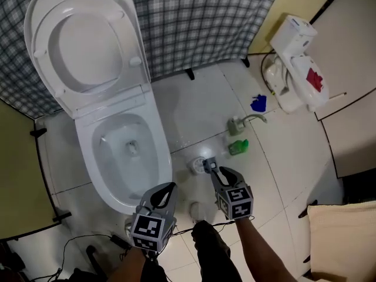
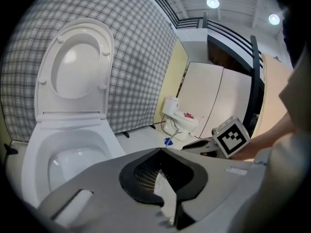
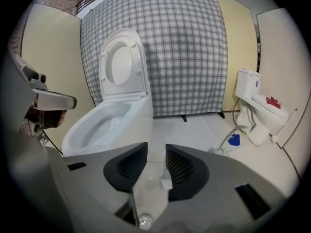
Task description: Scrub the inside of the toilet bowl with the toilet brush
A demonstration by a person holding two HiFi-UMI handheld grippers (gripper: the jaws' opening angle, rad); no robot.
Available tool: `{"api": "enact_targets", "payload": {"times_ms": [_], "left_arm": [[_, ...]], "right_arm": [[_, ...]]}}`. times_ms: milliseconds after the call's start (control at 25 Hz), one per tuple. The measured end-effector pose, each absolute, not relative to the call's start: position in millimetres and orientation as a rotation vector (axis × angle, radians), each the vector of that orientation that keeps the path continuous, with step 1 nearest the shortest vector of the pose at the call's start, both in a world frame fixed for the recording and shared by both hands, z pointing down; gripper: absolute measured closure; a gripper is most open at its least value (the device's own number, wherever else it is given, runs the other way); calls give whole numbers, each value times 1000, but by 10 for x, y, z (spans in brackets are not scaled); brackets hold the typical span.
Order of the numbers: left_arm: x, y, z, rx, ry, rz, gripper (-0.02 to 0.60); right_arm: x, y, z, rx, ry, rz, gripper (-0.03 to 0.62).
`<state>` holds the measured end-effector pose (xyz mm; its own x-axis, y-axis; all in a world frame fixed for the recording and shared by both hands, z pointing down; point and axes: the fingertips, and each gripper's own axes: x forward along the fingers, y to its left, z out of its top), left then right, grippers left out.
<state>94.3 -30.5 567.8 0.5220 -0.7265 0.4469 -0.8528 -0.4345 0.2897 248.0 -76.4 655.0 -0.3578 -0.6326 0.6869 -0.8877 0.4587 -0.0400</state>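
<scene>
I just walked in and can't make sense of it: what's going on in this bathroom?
A person holds a two-jaw gripper in each hand, low beside the white ceramic toilet, whose lid stands up. The right gripper is open and empty, pointing down at a small round white object on the tiled floor. The left gripper is shut on nothing, by the bowl's front rim. No brush is in the bowl, so scrubbing has not started.

Toilet at frame left, floor open to its right.
The toilet bowl (image 1: pixel 126 157) sits left of centre, its lid (image 1: pixel 85 40) behind it at upper left; a second toilet (image 1: pixel 296 63) stands upper right; the left gripper (image 1: pixel 167 188) and right gripper (image 1: pixel 210 166) are at bottom centre.
</scene>
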Motion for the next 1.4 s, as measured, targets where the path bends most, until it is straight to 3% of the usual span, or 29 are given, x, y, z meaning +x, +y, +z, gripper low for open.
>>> {"api": "enact_targets", "payload": {"times_ms": [160,280,760,880,1400], "left_arm": [[974,-343,5835,2298,-1280,373,571],[958,-346,5963,2288,-1268,383,571],[1005,-462,6144,2263,-1228,396,571],[1003,-486,6161,2252,-1229,390,571],[846,-518,6123,2194,-1257,379,571]], "right_arm": [[2615,-944,7036,1251,-1999,602,373],[2651,-1029,7325,1227,-1936,658,344],[2818,-1141,8060,1093,-1671,797,344],[2796,-1145,8158,1070,-1650,832,398],[2841,-1176,7971,1056,-1624,746,410]]}}
